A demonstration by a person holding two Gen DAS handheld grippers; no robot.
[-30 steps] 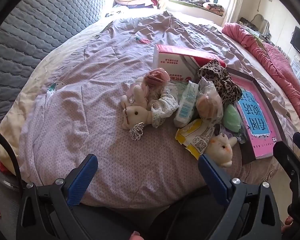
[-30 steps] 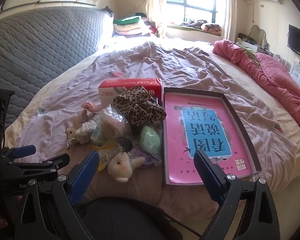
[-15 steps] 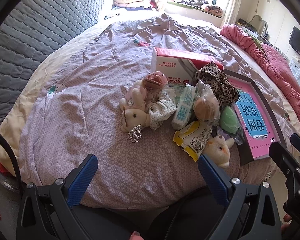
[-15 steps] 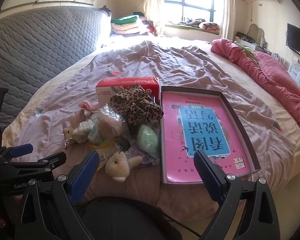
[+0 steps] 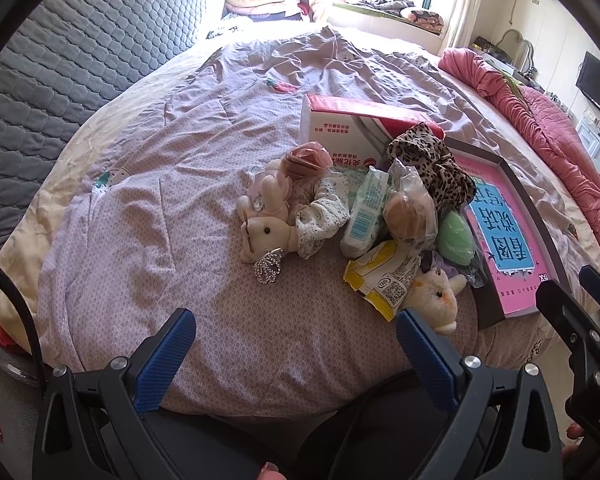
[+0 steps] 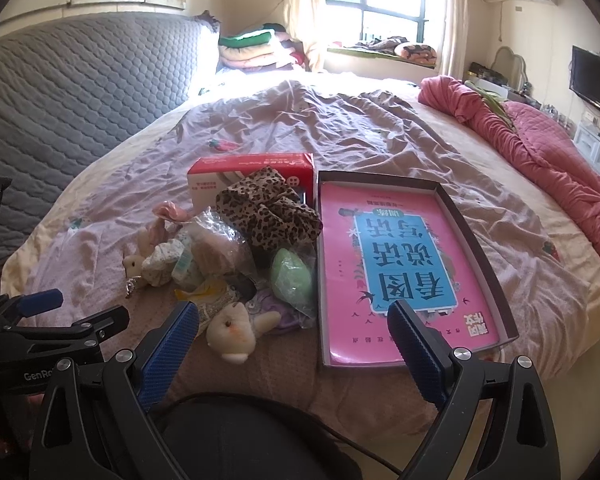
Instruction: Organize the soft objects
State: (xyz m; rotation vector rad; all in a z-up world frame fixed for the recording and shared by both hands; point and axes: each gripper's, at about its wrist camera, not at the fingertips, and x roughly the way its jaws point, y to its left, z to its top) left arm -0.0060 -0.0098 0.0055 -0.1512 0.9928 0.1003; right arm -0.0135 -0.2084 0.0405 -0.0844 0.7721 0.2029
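A heap of soft things lies on the bed near its front edge: a beige plush rabbit [image 5: 266, 234], a cream plush toy [image 5: 434, 300] [image 6: 234, 330], a leopard-print cloth [image 5: 432, 160] [image 6: 266, 210], a green sponge [image 5: 454, 238] [image 6: 294, 278], a tissue pack [image 5: 366, 210] and a yellow snack bag [image 5: 384, 276]. A shallow dark box with a pink lining [image 6: 396, 264] [image 5: 504, 236] sits just right of the heap. My left gripper [image 5: 296, 350] hangs open short of the heap. My right gripper [image 6: 294, 340] is open too, over the bed's front edge between plush toy and box.
A red and white carton [image 5: 340, 128] [image 6: 252, 174] stands behind the heap. A pink quilt [image 6: 540, 148] is bunched along the bed's right side, a grey quilted headboard [image 6: 80, 80] rises at left, and folded bedding [image 6: 252, 46] is stacked by the window.
Both views have shifted slightly, so the heap and box sit a little closer and lower. Nothing on the bed has moved, and both grippers stay open.
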